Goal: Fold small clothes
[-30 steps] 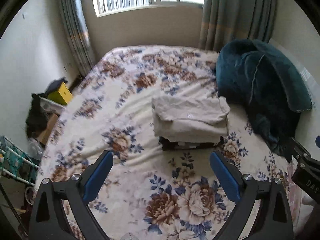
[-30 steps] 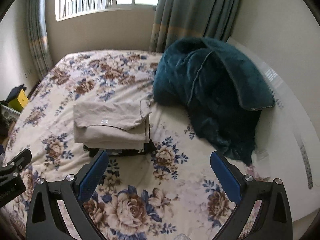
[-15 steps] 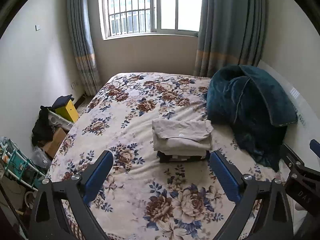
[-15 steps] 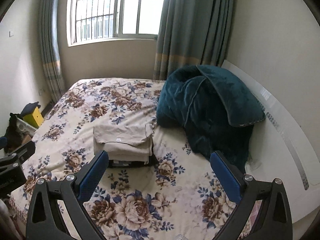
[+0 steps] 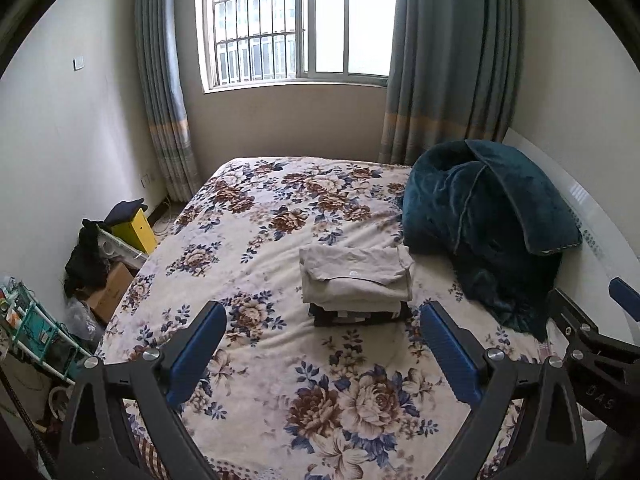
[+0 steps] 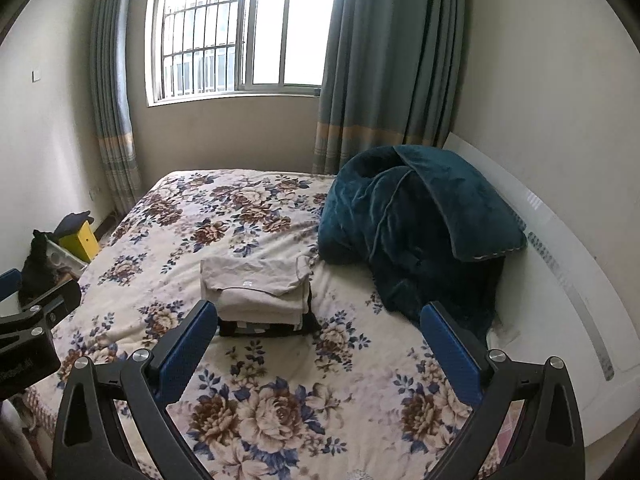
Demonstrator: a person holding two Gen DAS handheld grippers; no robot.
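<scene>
Two wide, empty grippers, left gripper and right gripper, seemingly above the bed.

Black tool, blue pads, silver screws.

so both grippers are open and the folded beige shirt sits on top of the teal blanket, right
Not quite. Both views show the folded beige shirt on a stack of dark folded clothes, beside the teal blanket. The left gripper and right gripper are open.
</scene>
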